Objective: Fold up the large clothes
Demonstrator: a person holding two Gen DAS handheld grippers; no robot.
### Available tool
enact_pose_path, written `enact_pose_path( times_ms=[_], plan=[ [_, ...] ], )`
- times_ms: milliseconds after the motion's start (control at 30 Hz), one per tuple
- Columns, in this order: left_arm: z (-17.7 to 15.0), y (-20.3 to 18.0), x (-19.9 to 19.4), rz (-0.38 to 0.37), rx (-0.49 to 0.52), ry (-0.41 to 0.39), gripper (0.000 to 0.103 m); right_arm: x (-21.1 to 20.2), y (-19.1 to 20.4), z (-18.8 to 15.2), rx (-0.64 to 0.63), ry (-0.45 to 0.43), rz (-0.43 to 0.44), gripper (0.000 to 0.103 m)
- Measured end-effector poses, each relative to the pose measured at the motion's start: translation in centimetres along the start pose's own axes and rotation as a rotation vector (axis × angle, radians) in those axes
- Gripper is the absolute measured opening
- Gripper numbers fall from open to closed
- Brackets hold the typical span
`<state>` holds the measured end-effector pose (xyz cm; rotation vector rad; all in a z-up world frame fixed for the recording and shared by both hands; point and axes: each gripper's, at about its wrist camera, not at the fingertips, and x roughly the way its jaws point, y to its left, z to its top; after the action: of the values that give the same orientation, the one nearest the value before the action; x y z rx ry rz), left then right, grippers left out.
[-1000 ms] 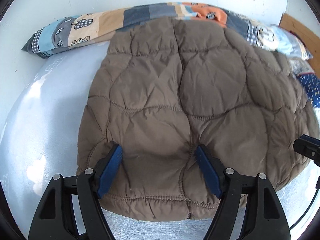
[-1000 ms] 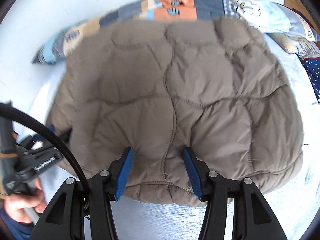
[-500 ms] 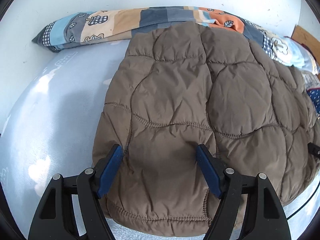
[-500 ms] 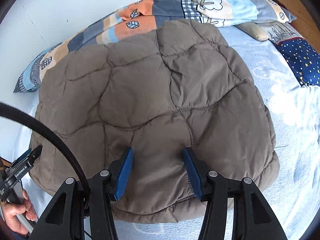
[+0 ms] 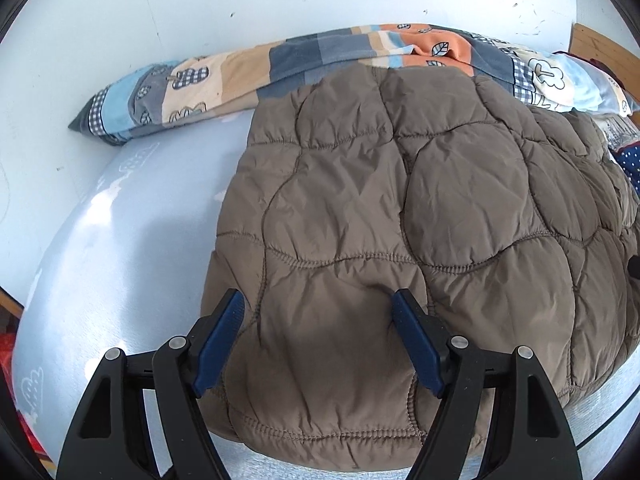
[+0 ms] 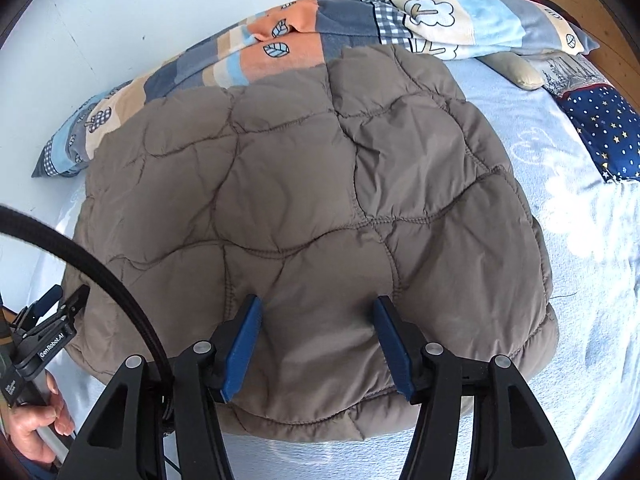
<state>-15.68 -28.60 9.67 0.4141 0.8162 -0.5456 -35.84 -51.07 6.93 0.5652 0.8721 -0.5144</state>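
- While the brown quilted jacket (image 5: 400, 208) lies spread flat on the bed (image 5: 120, 240), far edge up against the patchwork blanket (image 5: 320, 52) along the wall, both tools hang over its near hem: judged step is lining up a grasp for a fold, nothing lifted yet.
- Left hand-held gripper (image 5: 320, 344): jaws stand wide, blue pads (image 5: 218, 344) above the fabric near the jacket's left near corner, no cloth pinched between them (a shadow sits under the pads, so it reads as hovering, not pressing).
- Seen from the right camera, the same left hand-held gripper (image 6: 52, 312) sits at the jacket's left edge, the person's hand (image 6: 36, 424) on its handle.
- Right hand-held gripper (image 6: 316, 344): jaws have just been opening, now parted; jacket fabric lies below and between the pads (image 6: 394, 348), but they do not clamp it. It hangs over the near hem, right of centre.
- Right of the jacket: bare sheet, then a starry navy pillow (image 6: 600, 128), well apart, not in the way.
- Next move, as I judge it: lower both tools so the pads straddle the hem, close on the full thickness, then carry the near edge toward the far edge.
- Risk: padded, slippery shell; a shallow bite may catch the top layer only.
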Motion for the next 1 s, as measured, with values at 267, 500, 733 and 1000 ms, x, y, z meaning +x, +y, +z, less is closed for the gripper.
enact_pose_path(
  times_ms=[267, 500, 733, 1000],
  plan=[
    [0.4, 0.0, -0.8, 0.024, 0.044, -0.048, 0.076, -1.6, -0.4, -0.4, 0.008, -0.031, 0.024, 0.063],
    [0.4, 0.1, -0.7, 0.038, 0.057, -0.054, 0.076, -2.1, -1.0, -0.3, 0.016, -0.041, 0.024, 0.063],
    [0.4, 0.2, -0.6, 0.049, 0.068, -0.06, 0.076, -2.8, -2.5, -0.2, 0.051, -0.057, 0.02, 0.063],
    [0.3, 0.5, -0.6, 0.069, 0.081, -0.066, 0.076, -4.2, -5.8, 0.0, 0.127, -0.092, 0.004, 0.063]
  ],
)
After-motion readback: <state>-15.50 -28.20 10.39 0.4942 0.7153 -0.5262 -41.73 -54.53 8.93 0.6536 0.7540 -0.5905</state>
